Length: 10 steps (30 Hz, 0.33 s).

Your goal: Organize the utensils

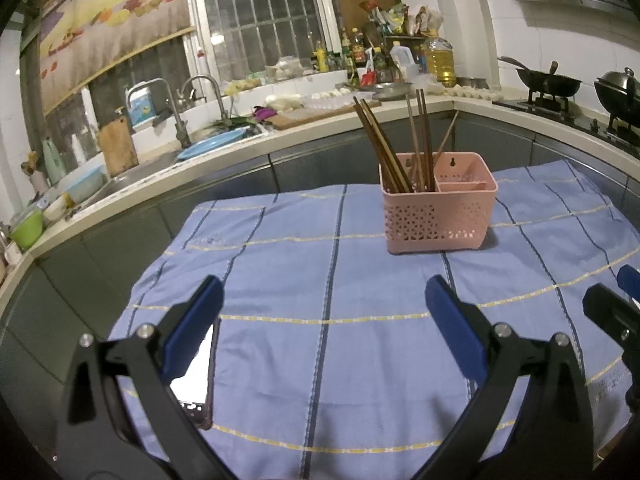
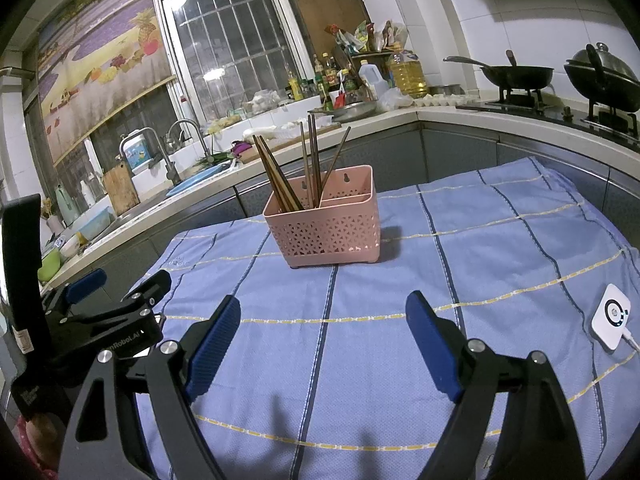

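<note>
A pink perforated utensil basket (image 1: 438, 216) stands on the blue checked cloth (image 1: 320, 280); it also shows in the right wrist view (image 2: 328, 232). Several brown chopsticks (image 1: 384, 148) stand upright in its left compartment, also in the right wrist view (image 2: 292, 172). Its right compartment looks empty. My left gripper (image 1: 324, 304) is open and empty, low over the cloth, well short of the basket. My right gripper (image 2: 324, 320) is open and empty too. The left gripper's body shows at the left of the right wrist view (image 2: 116, 320).
A phone (image 1: 196, 376) lies on the cloth by my left finger. A white round-dial device (image 2: 610, 318) with a cable lies at the cloth's right edge. Behind runs a counter with sink (image 1: 160, 160), bottles (image 1: 360, 56) and woks on a stove (image 2: 560, 80).
</note>
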Tool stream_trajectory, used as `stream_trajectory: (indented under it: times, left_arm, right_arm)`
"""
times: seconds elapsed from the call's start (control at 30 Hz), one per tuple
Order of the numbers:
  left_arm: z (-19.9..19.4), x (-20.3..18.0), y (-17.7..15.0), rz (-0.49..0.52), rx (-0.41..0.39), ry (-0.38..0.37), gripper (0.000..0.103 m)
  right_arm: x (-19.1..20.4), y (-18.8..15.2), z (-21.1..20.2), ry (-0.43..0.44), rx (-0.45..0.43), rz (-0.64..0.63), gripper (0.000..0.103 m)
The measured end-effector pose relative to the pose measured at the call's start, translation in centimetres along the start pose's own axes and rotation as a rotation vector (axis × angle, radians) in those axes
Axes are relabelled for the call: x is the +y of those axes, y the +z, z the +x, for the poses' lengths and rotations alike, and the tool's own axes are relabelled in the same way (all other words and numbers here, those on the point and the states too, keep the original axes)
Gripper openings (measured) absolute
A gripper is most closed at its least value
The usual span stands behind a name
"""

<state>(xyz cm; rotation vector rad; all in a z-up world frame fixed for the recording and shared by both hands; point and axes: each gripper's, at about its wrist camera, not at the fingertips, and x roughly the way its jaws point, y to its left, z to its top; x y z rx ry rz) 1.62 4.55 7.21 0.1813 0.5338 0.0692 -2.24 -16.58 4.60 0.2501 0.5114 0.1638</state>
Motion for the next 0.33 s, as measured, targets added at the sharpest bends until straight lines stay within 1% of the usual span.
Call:
stream_trajectory:
  times: [0.33]
  left_arm:
    - [0.21,-0.26,-0.08,0.003,0.018,-0.018,0.097]
  right_arm:
    - [-0.03,0.05,-0.01,0.0,0.002,0.003,0.084]
